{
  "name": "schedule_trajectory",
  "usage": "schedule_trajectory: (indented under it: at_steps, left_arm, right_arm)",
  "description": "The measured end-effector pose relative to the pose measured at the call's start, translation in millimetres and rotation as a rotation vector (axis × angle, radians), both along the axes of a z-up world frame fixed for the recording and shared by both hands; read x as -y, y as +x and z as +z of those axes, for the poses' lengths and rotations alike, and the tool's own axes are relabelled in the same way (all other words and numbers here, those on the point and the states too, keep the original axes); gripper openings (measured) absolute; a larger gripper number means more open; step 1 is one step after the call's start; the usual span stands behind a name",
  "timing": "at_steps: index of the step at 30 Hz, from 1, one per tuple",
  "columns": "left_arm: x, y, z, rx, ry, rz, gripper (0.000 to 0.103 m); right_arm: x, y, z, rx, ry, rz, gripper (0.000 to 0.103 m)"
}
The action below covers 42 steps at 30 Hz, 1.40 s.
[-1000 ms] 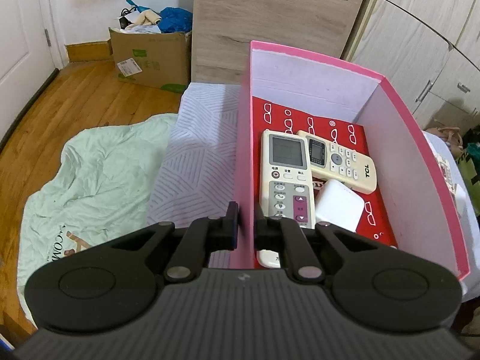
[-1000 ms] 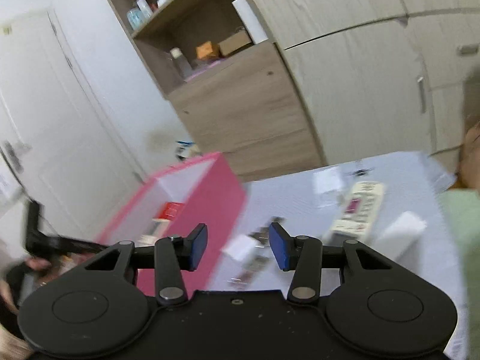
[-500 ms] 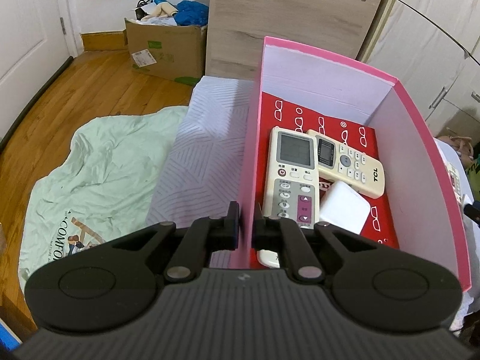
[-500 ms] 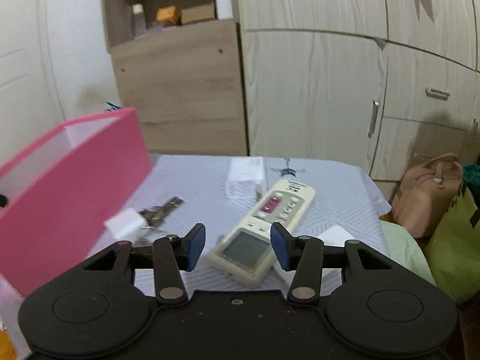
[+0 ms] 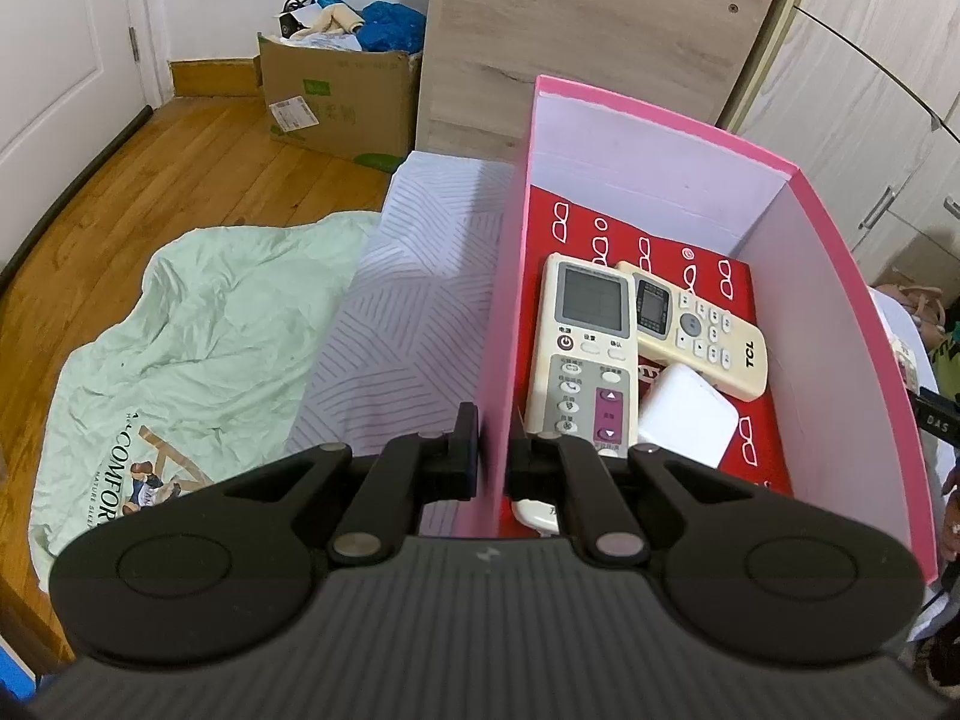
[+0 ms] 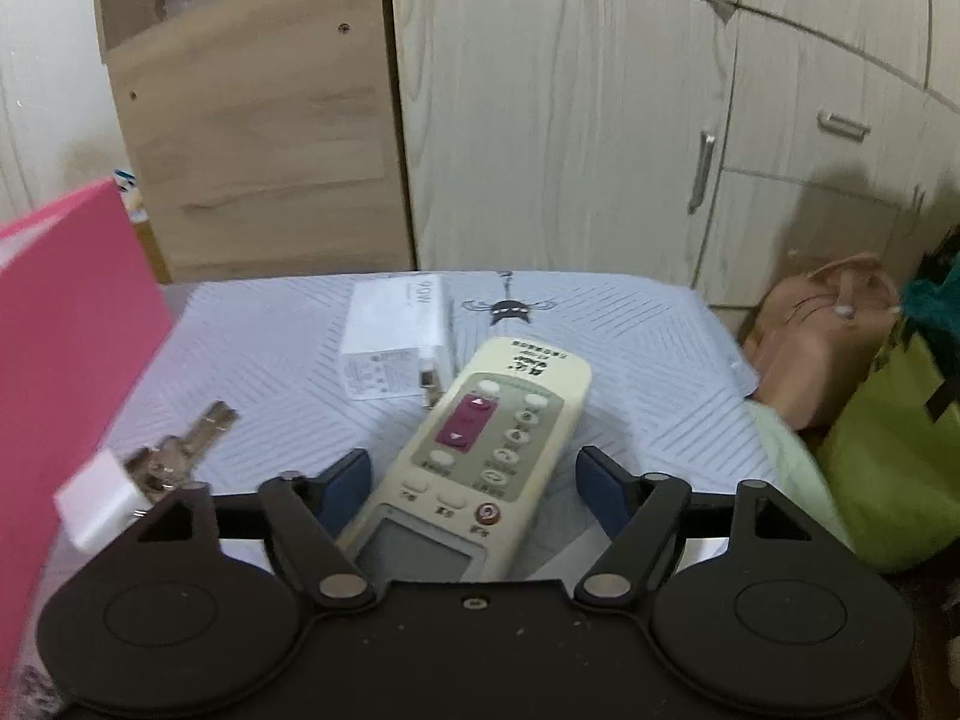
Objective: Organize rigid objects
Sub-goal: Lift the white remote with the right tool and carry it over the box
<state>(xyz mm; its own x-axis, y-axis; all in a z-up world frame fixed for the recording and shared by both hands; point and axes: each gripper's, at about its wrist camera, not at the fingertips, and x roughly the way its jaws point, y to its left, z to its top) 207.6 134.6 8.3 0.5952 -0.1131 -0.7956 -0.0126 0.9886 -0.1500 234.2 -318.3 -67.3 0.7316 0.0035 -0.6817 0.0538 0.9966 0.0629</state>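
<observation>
My left gripper [image 5: 493, 450] is shut on the left wall of the pink box [image 5: 852, 360]. Inside the box lie a white remote with a screen [image 5: 585, 354], a cream TCL remote [image 5: 699, 330] and a white charger block [image 5: 687, 420]. My right gripper [image 6: 474, 480] is open, its jaws on either side of a cream remote [image 6: 480, 456] lying on the striped bed cover [image 6: 252, 360]. The remote lies between the jaws; they do not touch it. The pink box [image 6: 66, 330] stands to the left.
On the cover lie a white adapter box [image 6: 393, 345], a bunch of keys [image 6: 180, 450] and a small white block [image 6: 99, 498]. Wooden cabinets stand behind. A green sheet [image 5: 180, 348] and a cardboard box [image 5: 336, 102] are on the floor. Bags [image 6: 888, 396] sit to the right.
My right gripper swung from the box toward the bed, lowered over the cream remote and opened wider. My left gripper stays clamped on the box wall.
</observation>
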Motion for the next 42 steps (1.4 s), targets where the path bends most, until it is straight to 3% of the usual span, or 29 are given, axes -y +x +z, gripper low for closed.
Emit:
schedule_trajectory:
  at_steps: [5, 11, 17, 18, 22, 26, 29, 42]
  left_arm:
    - [2, 2, 1, 0.006, 0.018, -0.016, 0.006]
    - [-1, 1, -2, 0.023, -0.003, -0.022, 0.007]
    - [-2, -1, -3, 0.034, -0.007, -0.03, 0.007]
    - [-3, -1, -4, 0.036, -0.012, -0.031, 0.007]
    - [-5, -2, -4, 0.041, -0.021, -0.035, 0.007]
    - [-6, -3, -5, 0.048, -0.014, -0.055, 0.007]
    - [-7, -2, -5, 0.047, -0.017, -0.064, 0.008]
    - [-8, -4, -6, 0.057, -0.032, -0.068, 0.008]
  right_arm:
    - [1, -9, 6, 0.009, 0.051, 0.008, 0.063]
    - [-5, -24, 11, -0.04, 0.162, 0.086, 0.061]
    - [-33, -16, 10, -0.069, 0.001, 0.132, 0.066]
    - [-38, -15, 8, -0.052, -0.03, 0.132, 0.065]
    - [-36, -16, 7, -0.016, 0.002, 0.095, 0.061]
    - [-30, -22, 12, 0.012, 0.097, 0.121, 0.061]
    - [-32, -32, 20, 0.058, 0.101, 0.128, 0.061]
    - [-68, -70, 90, 0.289, 0.115, 0.211, 0.057]
